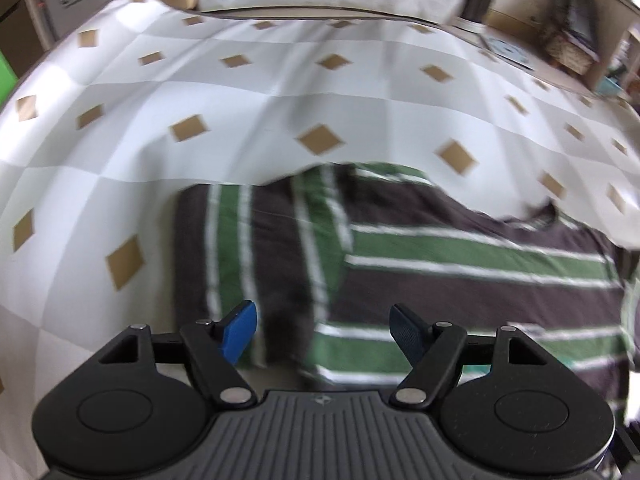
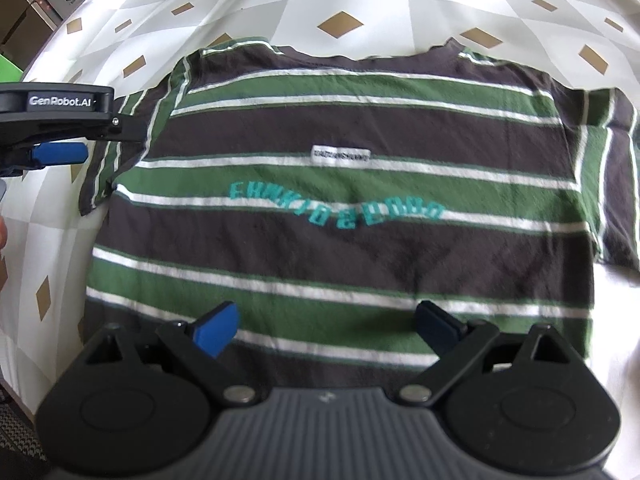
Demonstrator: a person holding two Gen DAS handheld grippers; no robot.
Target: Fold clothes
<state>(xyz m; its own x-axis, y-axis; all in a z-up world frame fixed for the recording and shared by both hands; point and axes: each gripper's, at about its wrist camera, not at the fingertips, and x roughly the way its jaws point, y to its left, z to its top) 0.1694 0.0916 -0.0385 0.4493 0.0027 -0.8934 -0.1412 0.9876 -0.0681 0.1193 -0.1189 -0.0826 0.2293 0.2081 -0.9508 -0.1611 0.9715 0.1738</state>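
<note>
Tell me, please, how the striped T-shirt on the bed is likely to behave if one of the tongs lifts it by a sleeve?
The striped T-shirt will probably drape and sag, since it lies limp with soft wrinkles. Its sleeve is already folded over, so layers may slide apart. It looks light, thin knit, likely dragging across the checked sheet rather than lifting whole.

Brown T-shirt [image 2: 340, 240] with green and white stripes, teal lettering, white-grey checked sheet [image 1: 240, 92] with tan diamonds

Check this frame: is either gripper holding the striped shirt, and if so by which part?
Nothing is held. The left gripper and right gripper both stand open above the striped shirt, which lies flat on the checkered cloth.
</note>
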